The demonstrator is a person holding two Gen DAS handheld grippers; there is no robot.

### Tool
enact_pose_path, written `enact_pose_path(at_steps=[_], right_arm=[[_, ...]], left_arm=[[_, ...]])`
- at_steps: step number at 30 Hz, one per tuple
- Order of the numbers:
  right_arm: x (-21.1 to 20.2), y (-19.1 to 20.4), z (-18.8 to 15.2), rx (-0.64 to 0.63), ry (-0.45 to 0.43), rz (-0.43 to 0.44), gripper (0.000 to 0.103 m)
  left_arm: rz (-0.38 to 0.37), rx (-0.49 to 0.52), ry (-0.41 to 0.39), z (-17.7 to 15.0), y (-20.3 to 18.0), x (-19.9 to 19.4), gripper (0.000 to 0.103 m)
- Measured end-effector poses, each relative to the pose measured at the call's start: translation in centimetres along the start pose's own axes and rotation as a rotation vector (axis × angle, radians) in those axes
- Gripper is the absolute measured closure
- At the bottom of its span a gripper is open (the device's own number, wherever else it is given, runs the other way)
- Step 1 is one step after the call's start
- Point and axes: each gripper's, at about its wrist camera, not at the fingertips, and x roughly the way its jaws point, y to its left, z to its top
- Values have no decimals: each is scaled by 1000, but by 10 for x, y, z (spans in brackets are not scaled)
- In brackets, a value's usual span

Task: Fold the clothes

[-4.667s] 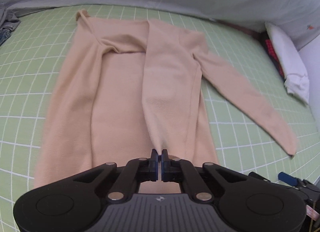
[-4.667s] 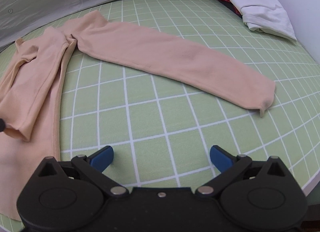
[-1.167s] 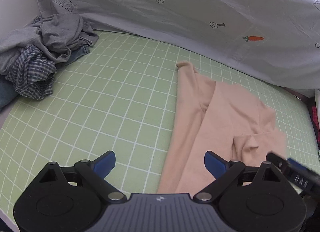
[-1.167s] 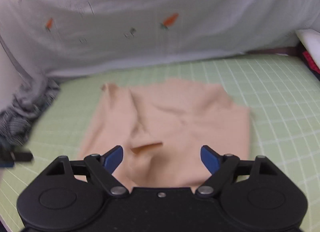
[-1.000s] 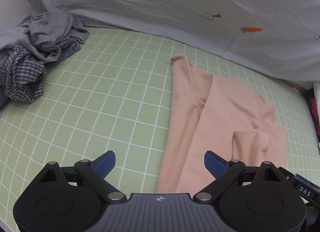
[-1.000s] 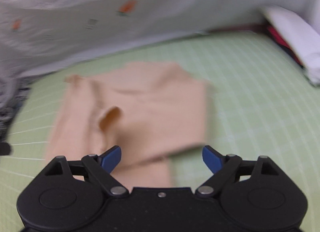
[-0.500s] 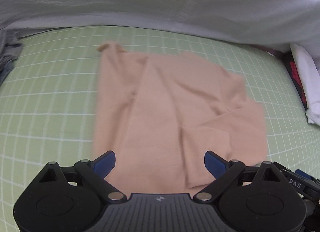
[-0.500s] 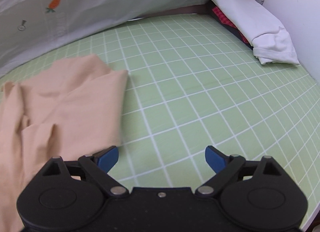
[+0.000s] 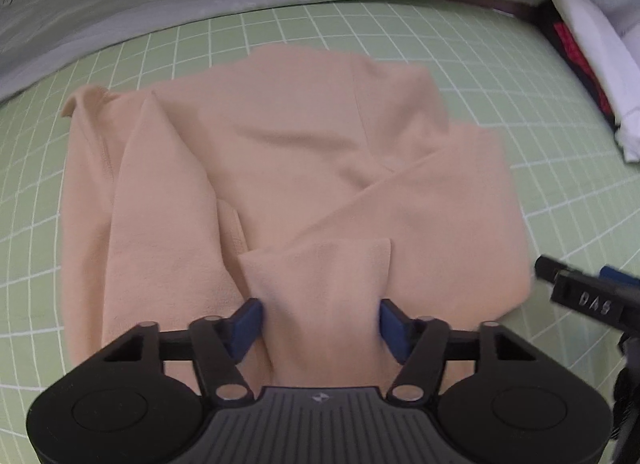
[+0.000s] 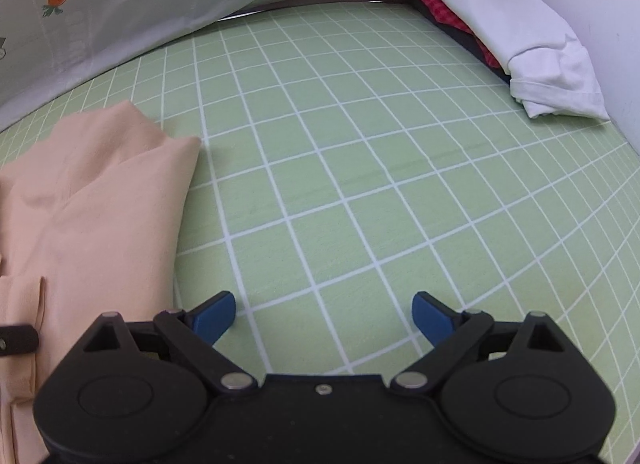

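Note:
A peach long-sleeved top (image 9: 288, 151) lies on the green grid mat (image 9: 520, 63) with both sleeves folded across its body. My left gripper (image 9: 320, 322) points down over the near part of the top. Its jaws are closing, with the end of one sleeve (image 9: 320, 284) lying flat between the blue pads (image 9: 246, 324), not pinched. My right gripper (image 10: 324, 312) hangs over bare mat (image 10: 360, 183) just right of the top's right edge (image 10: 100, 199). Its jaws are opening and nothing is between them. The tip of the right gripper (image 9: 580, 296) shows beside the top's right edge in the left wrist view.
A folded white garment (image 10: 520, 35) lies on red and dark clothes (image 10: 440, 11) at the mat's far right. A pale sheet with carrot prints (image 10: 120, 3) hangs along the back. The mat's edge and a white wall (image 10: 600, 23) are on the right.
The left gripper has swung right and come down over the top, and its jaws have narrowed around the sleeve end. The right gripper has moved right, off the top and over the mat.

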Motion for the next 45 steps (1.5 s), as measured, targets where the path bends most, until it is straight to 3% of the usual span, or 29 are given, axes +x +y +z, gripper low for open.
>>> enact_pose_path(at_steps=[1,3,7,11,17,25,28,31,34,35,36,41,45], right_arm=[[0,0,0,-1,-3,0,7],[-1,2,-1,-6,-9,-6,7],[-4,6,-3,-17,-8,-14,7],[-12,16,-9,-53,-14,-17,7],[-33,40,-17,-126,-45,-6,7],[-55,71,-34,-208,-58,-13,7],[-63,80,-39,-236,-60,-30,7],[-70,88,-43,-258,-63,-41,7],[-79,94,-47,-280,-80,-31,6],[-82,96,-48,-287,-88,-23,4],[-84,98,-50,-295,-95,-11,2],[-90,102,-55,-308,-97,72,0],[-101,98,-68,-303,-116,126,0]], left_arm=[[12,14,-11,-2,-1,0,57],[31,18,-29,-3,3,-4,91],[-9,-50,-78,-4,24,-21,91],[-27,-85,-188,-4,40,-58,91],[-55,-263,-339,-8,104,-114,91],[129,-542,-480,-11,257,-153,92],[182,-664,-487,-25,307,-148,92],[249,-720,-430,-33,328,-131,80],[251,-719,-384,-43,327,-120,43],[248,-703,-377,-48,322,-119,23],[247,-684,-371,-51,315,-117,16],[174,-612,-294,-65,267,-111,13],[127,-563,-284,-79,223,-122,11]])
